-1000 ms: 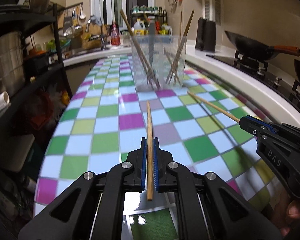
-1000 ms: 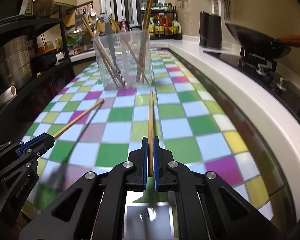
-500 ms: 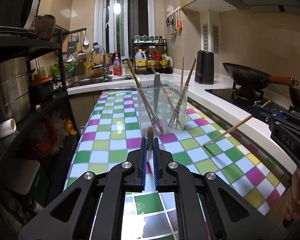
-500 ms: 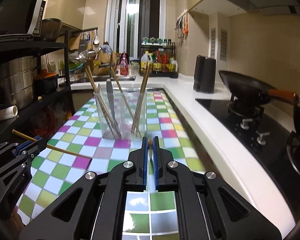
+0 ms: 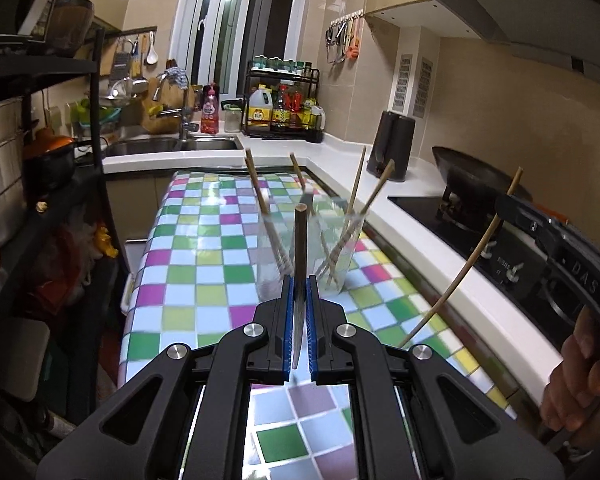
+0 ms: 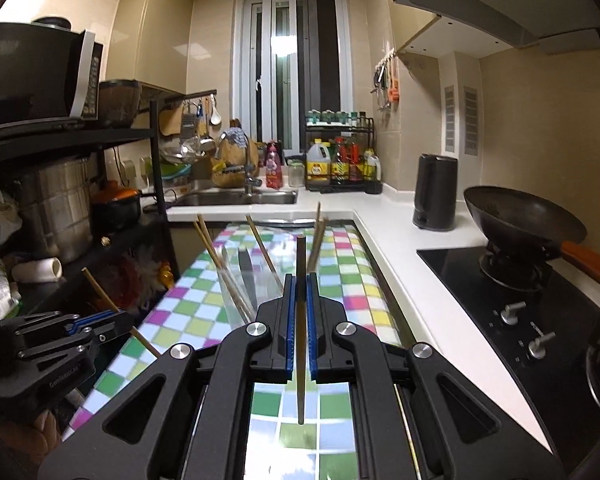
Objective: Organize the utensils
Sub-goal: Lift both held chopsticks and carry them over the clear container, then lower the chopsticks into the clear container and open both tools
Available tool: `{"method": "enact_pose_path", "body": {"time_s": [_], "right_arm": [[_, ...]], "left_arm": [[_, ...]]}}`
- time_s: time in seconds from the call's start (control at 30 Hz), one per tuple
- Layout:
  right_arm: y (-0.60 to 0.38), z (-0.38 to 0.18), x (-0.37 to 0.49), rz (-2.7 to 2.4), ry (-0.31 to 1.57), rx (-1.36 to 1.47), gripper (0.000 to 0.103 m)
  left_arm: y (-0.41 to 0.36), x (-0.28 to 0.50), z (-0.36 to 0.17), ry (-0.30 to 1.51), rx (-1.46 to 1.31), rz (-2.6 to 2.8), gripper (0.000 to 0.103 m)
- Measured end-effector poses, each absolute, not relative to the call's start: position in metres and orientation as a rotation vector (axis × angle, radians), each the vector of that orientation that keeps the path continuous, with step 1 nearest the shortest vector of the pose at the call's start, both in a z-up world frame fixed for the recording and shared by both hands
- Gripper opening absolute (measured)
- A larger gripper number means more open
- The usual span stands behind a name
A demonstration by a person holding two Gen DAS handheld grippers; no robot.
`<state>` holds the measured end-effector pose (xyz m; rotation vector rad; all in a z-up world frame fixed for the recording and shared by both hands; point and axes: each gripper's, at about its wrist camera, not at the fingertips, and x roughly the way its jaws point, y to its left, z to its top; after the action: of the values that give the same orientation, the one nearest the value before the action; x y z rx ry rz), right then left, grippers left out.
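A clear plastic cup (image 5: pixel 332 248) stands on the checked counter and holds several wooden chopsticks and a metal utensil; it also shows in the right wrist view (image 6: pixel 236 280). My left gripper (image 5: pixel 299 292) is shut on a wooden chopstick (image 5: pixel 300 248), held nearly upright above the counter, just short of the cup. My right gripper (image 6: pixel 299 292) is shut on another chopstick (image 6: pixel 301 300), also tilted up. The right gripper appears at the right of the left wrist view (image 5: pixel 512 204) with its chopstick (image 5: pixel 460 272). The left gripper shows at lower left in the right wrist view (image 6: pixel 112 320).
The checked tablecloth (image 5: pixel 204 264) covers the counter. A black wok (image 6: pixel 524 220) sits on the stove at right, with a black kettle (image 6: pixel 436 192) behind it. A sink (image 6: pixel 236 198) and a bottle rack (image 6: pixel 340 160) are at the back. A black shelf (image 6: pixel 60 208) of pots stands left.
Both grippers have risen from low over the counter and tilted their chopsticks from pointing forward to nearly upright. The cup now looks lower in both views.
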<state>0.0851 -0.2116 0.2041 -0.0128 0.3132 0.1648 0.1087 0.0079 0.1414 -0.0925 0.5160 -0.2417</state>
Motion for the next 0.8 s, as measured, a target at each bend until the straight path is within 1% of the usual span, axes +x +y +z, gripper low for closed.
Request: {"method": "enact_pose_path", "body": {"time_s": [0.13,0.33,0.47,0.53,0.63,0.8], "right_arm": [[-0.212,0.234,0.112,0.212,0.290,0.029,0.005],[-0.205,0.279,0.153,0.245,0.221,0.046,0.005],[-0.199,0.305,0.176,0.253,0.164,0.047,0.005],[-0.194,0.308,0.191,0.249,0.159,0.038,0.005],[-0.190,0.301,0.215,0.242,0.181,0.036,0.005],[-0.184,0.264,0.250,0.229,0.264,0.017,0.005]], "left_arm": [[0.014,0.138,0.179,0.509,-0.127,-0.285,0.006],[0.010,0.173,0.239,0.424,-0.101,-0.302,0.006],[0.007,0.196,0.262,0.381,-0.083,-0.293,0.006],[0.006,0.209,0.263,0.384,-0.085,-0.284,0.006],[0.006,0.235,0.249,0.434,-0.106,-0.283,0.006],[-0.004,0.266,0.207,0.537,-0.085,-0.265,0.006]]}}
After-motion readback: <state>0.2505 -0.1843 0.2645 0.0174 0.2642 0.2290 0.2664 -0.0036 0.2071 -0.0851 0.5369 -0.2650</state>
